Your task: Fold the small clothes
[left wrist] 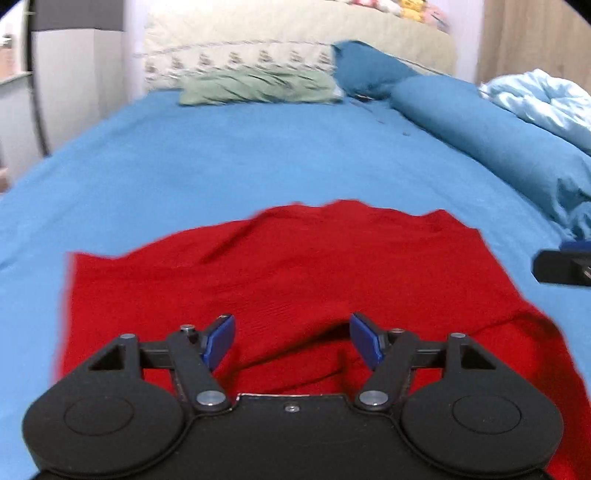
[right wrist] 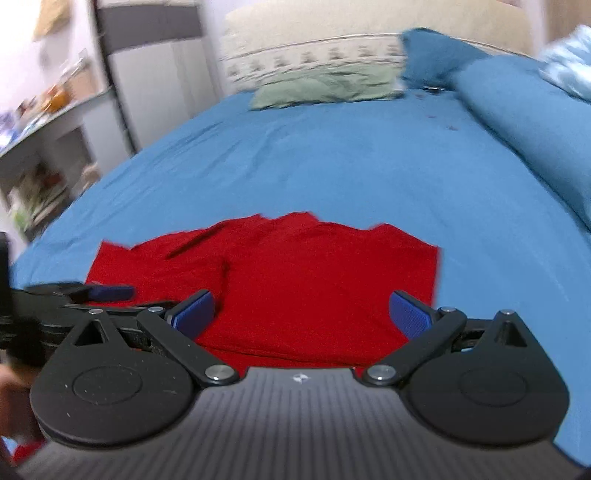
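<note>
A small red garment (left wrist: 295,266) lies spread on the blue bedsheet (left wrist: 258,158), partly folded, with wrinkles along its far edge. My left gripper (left wrist: 291,326) hovers over the garment's near part, open, its blue pads (left wrist: 221,339) apart with only cloth below them. In the right wrist view the same red garment (right wrist: 314,266) sits just ahead of my right gripper (right wrist: 301,306), which is open and holds nothing. The left gripper (right wrist: 107,291) shows at that view's left edge, beside the garment. The right gripper (left wrist: 561,266) peeks in at the right edge of the left wrist view.
A green pillow (left wrist: 258,86), a dark blue pillow (left wrist: 365,66) and a cream headboard cushion (left wrist: 295,33) lie at the bed's far end. A rolled blue bolster (left wrist: 498,147) and pale blue duvet (left wrist: 543,99) line the right side. Shelves and a cabinet (right wrist: 48,147) stand left of the bed.
</note>
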Motion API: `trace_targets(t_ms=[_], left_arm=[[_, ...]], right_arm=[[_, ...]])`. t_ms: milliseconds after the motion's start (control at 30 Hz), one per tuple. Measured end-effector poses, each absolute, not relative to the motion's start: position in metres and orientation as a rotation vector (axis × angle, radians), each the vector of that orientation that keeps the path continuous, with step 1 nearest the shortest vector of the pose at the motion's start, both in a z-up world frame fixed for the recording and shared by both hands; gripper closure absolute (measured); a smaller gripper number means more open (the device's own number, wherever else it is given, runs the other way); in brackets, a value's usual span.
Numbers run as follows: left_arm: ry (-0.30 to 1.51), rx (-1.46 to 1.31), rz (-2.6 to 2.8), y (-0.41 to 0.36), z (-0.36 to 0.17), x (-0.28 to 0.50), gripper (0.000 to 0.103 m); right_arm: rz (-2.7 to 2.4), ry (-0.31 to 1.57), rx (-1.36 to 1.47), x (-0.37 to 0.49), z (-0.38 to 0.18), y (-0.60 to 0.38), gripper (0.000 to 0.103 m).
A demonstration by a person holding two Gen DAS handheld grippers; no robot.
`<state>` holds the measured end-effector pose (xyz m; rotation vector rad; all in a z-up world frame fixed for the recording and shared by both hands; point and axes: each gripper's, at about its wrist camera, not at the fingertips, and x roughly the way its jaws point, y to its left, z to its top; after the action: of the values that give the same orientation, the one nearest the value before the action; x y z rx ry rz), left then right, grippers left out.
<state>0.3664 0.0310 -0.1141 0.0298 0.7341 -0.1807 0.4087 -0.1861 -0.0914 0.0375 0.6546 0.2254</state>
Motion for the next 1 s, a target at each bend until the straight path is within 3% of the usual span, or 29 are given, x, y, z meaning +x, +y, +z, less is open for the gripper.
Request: trace_targets(t_ms=[200,433,633,700,733,833,1000], left_arm=[[0.787,0.064,-0.008,0.089,-0.136,0.341,0.029],[0.821,0.010,0.059,0.133,-0.150,0.336,0.029],[0.815,-0.023,0.060,0.146,-0.149,0.335,0.029],[0.812,-0.032,0.064,0.149,-0.150,0.333,0.029],[0.810,-0.035,0.065,0.151,-0.150,0.334,0.029],[0.806,-0.037,0.066,0.151,-0.150,0.335,0.029],[0.798,-0.037,0.071,0.153,-0.150,0.331,0.029]], right_arm=[[0.384,0.743,-0.253,0.445,-0.113,-0.110,0.000],[0.449,0.693,-0.699,0.458,-0.156,-0.011,0.002],[0.491,0.665,-0.889,0.466,-0.183,0.031,0.037],[0.530,0.694,-0.860,0.469,-0.182,0.032,0.076],[0.535,0.712,-0.833,0.472,-0.181,0.030,0.081],[0.488,0.676,-0.708,0.468,-0.166,0.010,0.082],[0.303,0.672,-0.223,0.478,-0.132,-0.078,0.082]])
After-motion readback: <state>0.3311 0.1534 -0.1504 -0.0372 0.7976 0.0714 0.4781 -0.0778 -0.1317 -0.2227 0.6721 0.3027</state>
